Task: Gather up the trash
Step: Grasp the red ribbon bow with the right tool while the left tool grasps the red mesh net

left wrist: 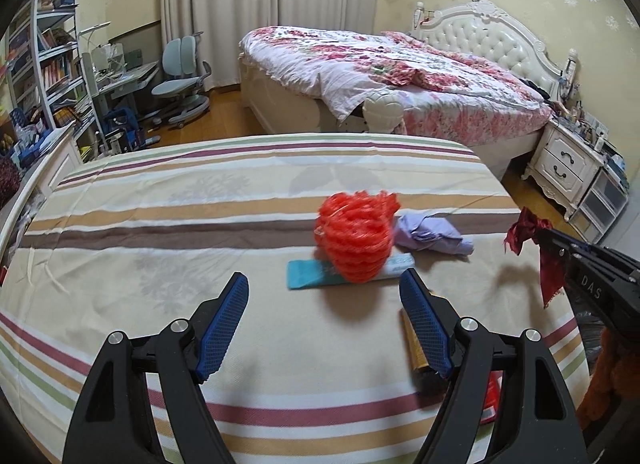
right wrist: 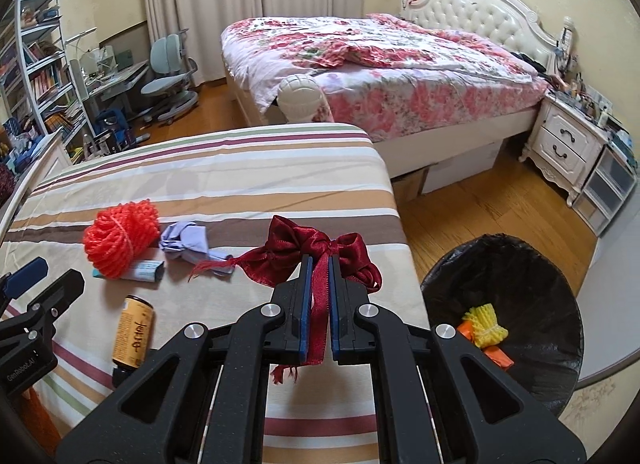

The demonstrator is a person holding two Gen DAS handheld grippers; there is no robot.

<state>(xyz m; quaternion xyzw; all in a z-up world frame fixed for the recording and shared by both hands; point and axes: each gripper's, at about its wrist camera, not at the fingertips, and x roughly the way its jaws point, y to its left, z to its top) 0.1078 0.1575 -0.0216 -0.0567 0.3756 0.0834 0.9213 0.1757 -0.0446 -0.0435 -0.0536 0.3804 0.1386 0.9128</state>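
My right gripper (right wrist: 319, 264) is shut on a dark red ribbon bow (right wrist: 316, 250) and holds it above the right edge of the striped bed; it also shows in the left wrist view (left wrist: 524, 229). My left gripper (left wrist: 324, 284) is open and empty, just short of an orange foam net (left wrist: 356, 238) lying on a teal and white tube (left wrist: 304, 274). A crumpled lilac glove (left wrist: 430, 234) lies behind the net. A gold can (right wrist: 134, 330) lies on the bed near my left gripper. A black-lined trash bin (right wrist: 552, 288) stands on the floor to the right.
The bin holds a yellow foam net (right wrist: 486, 328) and orange scraps. The striped bed (left wrist: 160, 199) ends at the right over wooden floor (right wrist: 480, 207). A floral bed (right wrist: 380, 51), a white nightstand (right wrist: 564, 143) and a desk with chair (right wrist: 168, 59) stand beyond.
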